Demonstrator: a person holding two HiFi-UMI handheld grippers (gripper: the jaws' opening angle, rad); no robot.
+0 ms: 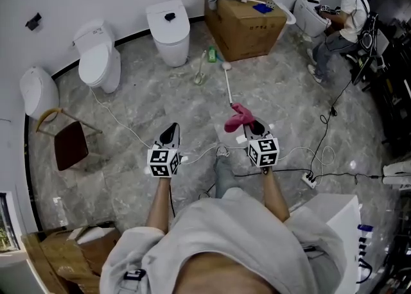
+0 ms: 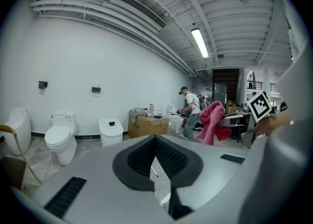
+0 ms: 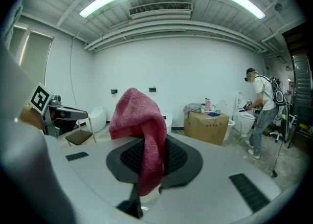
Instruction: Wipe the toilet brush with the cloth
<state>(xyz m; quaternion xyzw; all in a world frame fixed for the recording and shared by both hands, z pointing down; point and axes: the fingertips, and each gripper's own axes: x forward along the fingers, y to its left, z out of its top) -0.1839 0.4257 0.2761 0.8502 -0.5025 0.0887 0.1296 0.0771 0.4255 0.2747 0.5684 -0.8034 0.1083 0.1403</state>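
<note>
The toilet brush [image 1: 228, 86], thin with a white handle, lies on the marble floor ahead of both grippers. A pink cloth [image 1: 238, 118] hangs bunched from my right gripper [image 1: 249, 126], which is shut on it; in the right gripper view the cloth [image 3: 142, 125] stands up between the dark pads. My left gripper [image 1: 171, 132] is level with the right one and to its left, shut with nothing in it; its pads [image 2: 166, 157] meet. From the left gripper view the cloth [image 2: 211, 120] shows at the right. Neither gripper touches the brush.
Three white toilets [image 1: 98, 61] [image 1: 169, 31] [image 1: 38, 91] line the far wall. A cardboard box [image 1: 247, 24] with clutter stands behind the brush, a green bottle [image 1: 211, 54] beside it. A person [image 1: 340, 23] crouches at the far right. A stool [image 1: 69, 145] stands left; cables and a power strip [image 1: 309, 180] lie near.
</note>
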